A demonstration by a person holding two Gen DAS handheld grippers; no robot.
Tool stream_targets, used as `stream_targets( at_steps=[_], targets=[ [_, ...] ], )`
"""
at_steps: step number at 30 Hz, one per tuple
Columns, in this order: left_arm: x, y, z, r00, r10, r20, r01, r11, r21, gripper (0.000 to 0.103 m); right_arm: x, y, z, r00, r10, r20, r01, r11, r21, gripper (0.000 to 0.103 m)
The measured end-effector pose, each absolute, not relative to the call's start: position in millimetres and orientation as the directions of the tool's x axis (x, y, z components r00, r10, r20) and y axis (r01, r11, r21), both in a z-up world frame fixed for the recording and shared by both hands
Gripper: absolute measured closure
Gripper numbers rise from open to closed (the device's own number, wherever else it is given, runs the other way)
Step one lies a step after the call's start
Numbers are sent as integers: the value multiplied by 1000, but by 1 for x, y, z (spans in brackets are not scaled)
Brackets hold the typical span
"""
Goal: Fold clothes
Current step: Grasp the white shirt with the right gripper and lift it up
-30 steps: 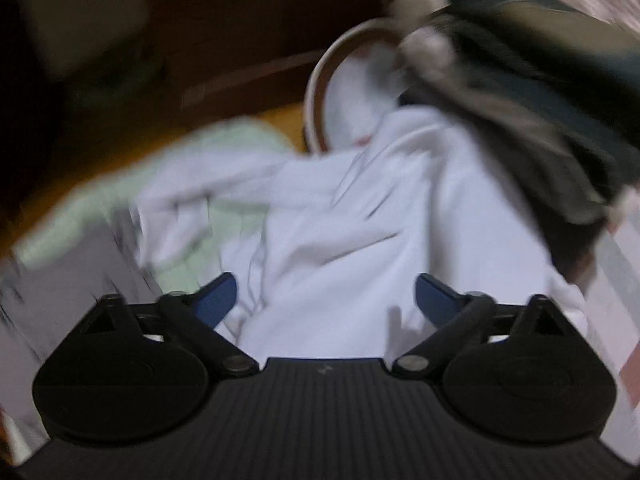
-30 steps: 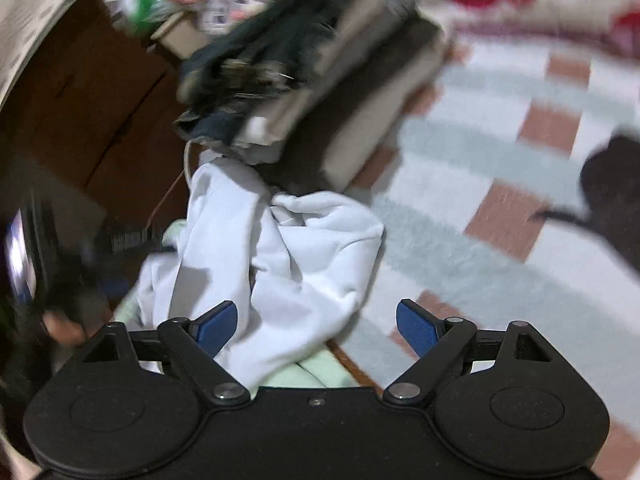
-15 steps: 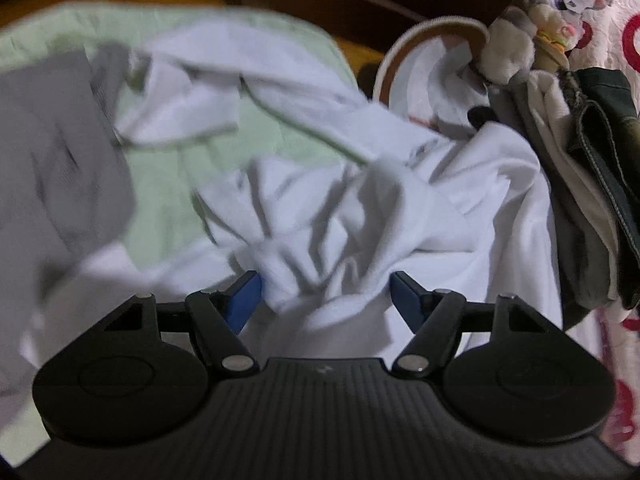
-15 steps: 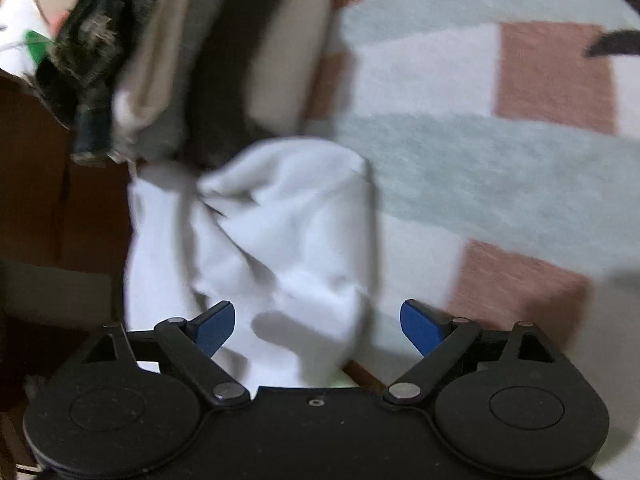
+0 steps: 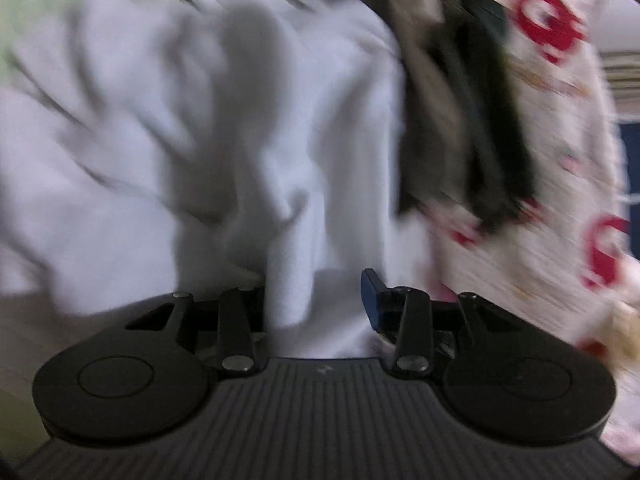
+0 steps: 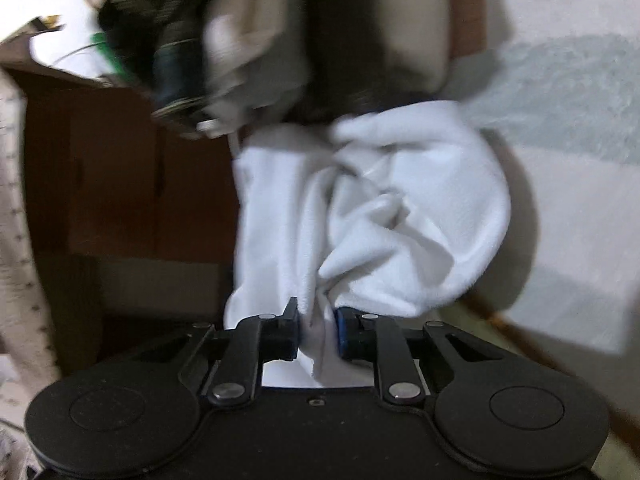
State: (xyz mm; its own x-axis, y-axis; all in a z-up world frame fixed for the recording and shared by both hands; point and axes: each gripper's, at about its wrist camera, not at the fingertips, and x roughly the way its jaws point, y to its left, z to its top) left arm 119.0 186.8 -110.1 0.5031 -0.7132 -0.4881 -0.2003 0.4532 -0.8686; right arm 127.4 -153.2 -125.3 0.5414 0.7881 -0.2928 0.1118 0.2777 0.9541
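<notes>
Right gripper (image 6: 318,330) pinches the crumpled white fleece garment (image 6: 400,216), which bunches ahead of its jaws; left gripper (image 5: 316,300), half-open, seemingly straddles a fold, blurred.

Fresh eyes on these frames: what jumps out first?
The crumpled white garment fills the middle of both views, and the right gripper is shut on a fold of it. The left gripper has cloth between its fingers, with a gap at the blue pad. A blurred stack of dark clothes sits just beyond.

One white garment (image 6: 400,216); one stack of folded clothes (image 6: 304,36); two grippers, left (image 5: 316,300), right (image 6: 318,330); one patterned blanket (image 5: 560,128).
</notes>
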Motion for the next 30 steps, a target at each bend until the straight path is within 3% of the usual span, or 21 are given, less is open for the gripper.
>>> stream_targets(
  at_steps=[7,11,18,23,30],
  targets=[
    [94,133,-75,403,-848,-345,-24,366,-930,65,67,-211,-103,643,761,-81,54,61,997,84],
    [73,100,-57,349,-886,-304,77,351,-933,66,25,-242,-83,661,750,-30,-6,46,999,84],
    [33,44,-26,257,-932,-256,248,319,-914,66,-40,-295,-49,711,703,-17,-98,124,987,84],
    [30,-1,-2,153,-975,-163,238,196,-951,65,-67,-329,2,756,654,-18,-224,285,932,85],
    [40,-88,83,62,-971,-231,530,228,-817,65,-85,-390,102,828,557,-62,-315,554,771,85]
  ],
)
